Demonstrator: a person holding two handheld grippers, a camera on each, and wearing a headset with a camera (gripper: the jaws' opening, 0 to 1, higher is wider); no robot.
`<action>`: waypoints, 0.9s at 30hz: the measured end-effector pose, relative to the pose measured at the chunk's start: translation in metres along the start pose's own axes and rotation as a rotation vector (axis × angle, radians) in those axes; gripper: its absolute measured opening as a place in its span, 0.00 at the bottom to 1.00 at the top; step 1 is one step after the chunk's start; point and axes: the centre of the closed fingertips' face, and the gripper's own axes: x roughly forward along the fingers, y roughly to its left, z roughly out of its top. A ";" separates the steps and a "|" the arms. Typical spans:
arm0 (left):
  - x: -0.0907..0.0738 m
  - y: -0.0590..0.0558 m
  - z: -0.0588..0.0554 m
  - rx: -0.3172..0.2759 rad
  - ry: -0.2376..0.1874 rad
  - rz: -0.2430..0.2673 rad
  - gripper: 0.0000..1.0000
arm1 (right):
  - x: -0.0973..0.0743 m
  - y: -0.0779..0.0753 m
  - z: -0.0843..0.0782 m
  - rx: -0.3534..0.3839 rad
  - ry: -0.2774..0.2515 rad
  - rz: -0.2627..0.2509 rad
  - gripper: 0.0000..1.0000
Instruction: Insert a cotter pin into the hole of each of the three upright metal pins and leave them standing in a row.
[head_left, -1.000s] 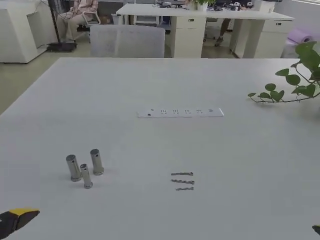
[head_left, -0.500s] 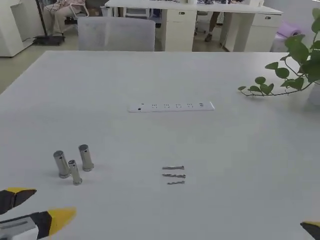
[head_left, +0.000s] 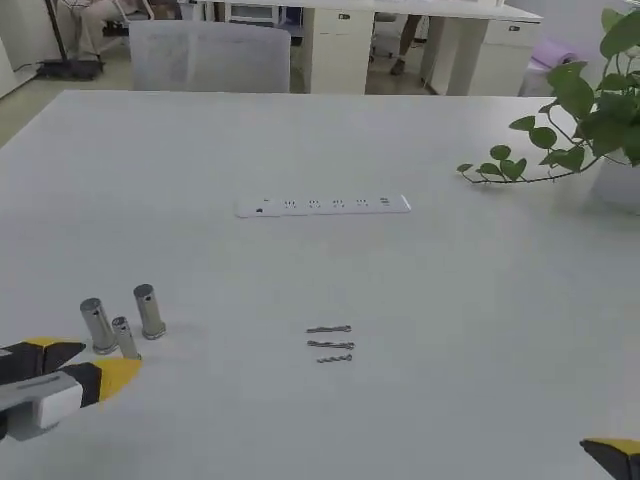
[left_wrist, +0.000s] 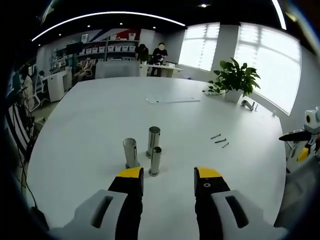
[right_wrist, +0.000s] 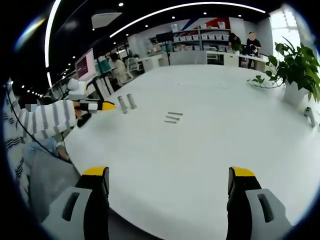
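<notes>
Head view: my left hand-held gripper (head_left: 100, 358), released and empty, sits just near of three upright metal pins (head_left: 122, 325), near-left on the surface (head_left: 450, 300). Cotter pins (head_left: 330, 343) lie left-right, well right of it. My right hand-held gripper (right_wrist: 168, 175), released too, waits near-right.

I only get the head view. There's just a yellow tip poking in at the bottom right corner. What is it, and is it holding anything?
Observer: That's the right gripper. Its own view shows both jaws wide apart, with nothing between them but bare table.
Operator: What's beyond the plant on the right?
Observer: Large bright windows, seen in the left gripper view.
Operator: And who holds the other yellow one, bottom left?
Observer: That's the left gripper. The right gripper view shows a person's arm in a striped sleeve behind it.
</notes>
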 end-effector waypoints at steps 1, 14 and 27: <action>0.002 0.001 0.001 -0.002 -0.002 0.002 0.39 | 0.000 0.000 0.000 0.000 -0.001 0.000 1.00; 0.026 0.002 -0.004 -0.026 0.017 -0.012 0.28 | 0.001 0.003 0.000 -0.019 0.011 0.010 1.00; 0.045 0.012 -0.002 -0.035 0.023 0.014 0.22 | 0.002 0.006 -0.004 -0.016 0.027 0.019 1.00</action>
